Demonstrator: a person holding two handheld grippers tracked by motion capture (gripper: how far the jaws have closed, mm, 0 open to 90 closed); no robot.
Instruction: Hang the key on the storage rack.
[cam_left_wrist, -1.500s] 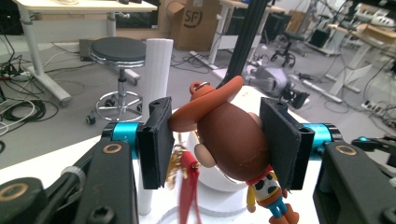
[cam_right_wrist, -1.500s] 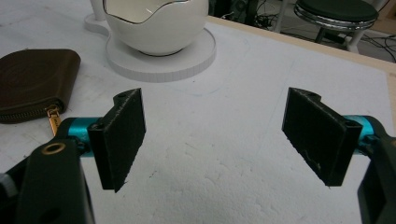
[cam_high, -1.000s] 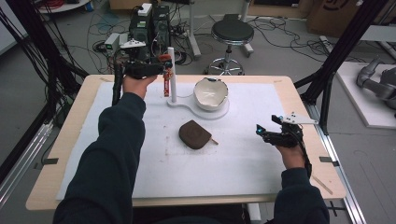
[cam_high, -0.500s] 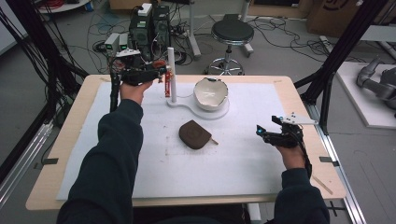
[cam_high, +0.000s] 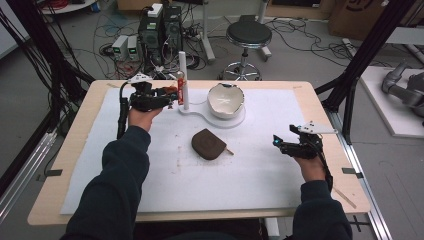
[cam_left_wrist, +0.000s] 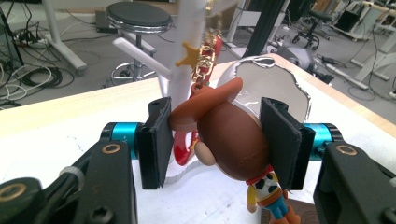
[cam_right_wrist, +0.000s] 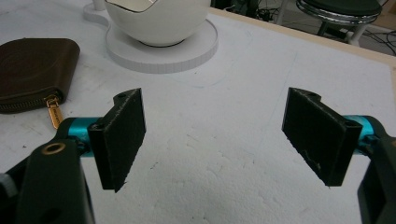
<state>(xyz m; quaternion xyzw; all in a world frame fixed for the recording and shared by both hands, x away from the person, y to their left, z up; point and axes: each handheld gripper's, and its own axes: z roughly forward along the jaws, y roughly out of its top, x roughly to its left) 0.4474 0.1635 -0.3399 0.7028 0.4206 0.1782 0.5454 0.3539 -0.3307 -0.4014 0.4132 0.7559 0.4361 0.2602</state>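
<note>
While clamped on a cowboy figure keychain (cam_left_wrist: 233, 140) beside the white stand (cam_high: 183, 80), left tool (cam_left_wrist: 219, 140), right tool (cam_right_wrist: 219, 140) gaping empty over the counter (cam_high: 280, 195).

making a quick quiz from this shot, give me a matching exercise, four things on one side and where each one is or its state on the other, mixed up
Things:
1. cowboy keychain
2. brown wallet
3. white bowl
4. right gripper

Places or states:
A. sits on the round white base
B. open, with nothing between its jaws
C. between the left gripper's jaws by the white post
D. flat on the mat, mid-table

Pairs: 1-C, 2-D, 3-A, 4-B
</note>
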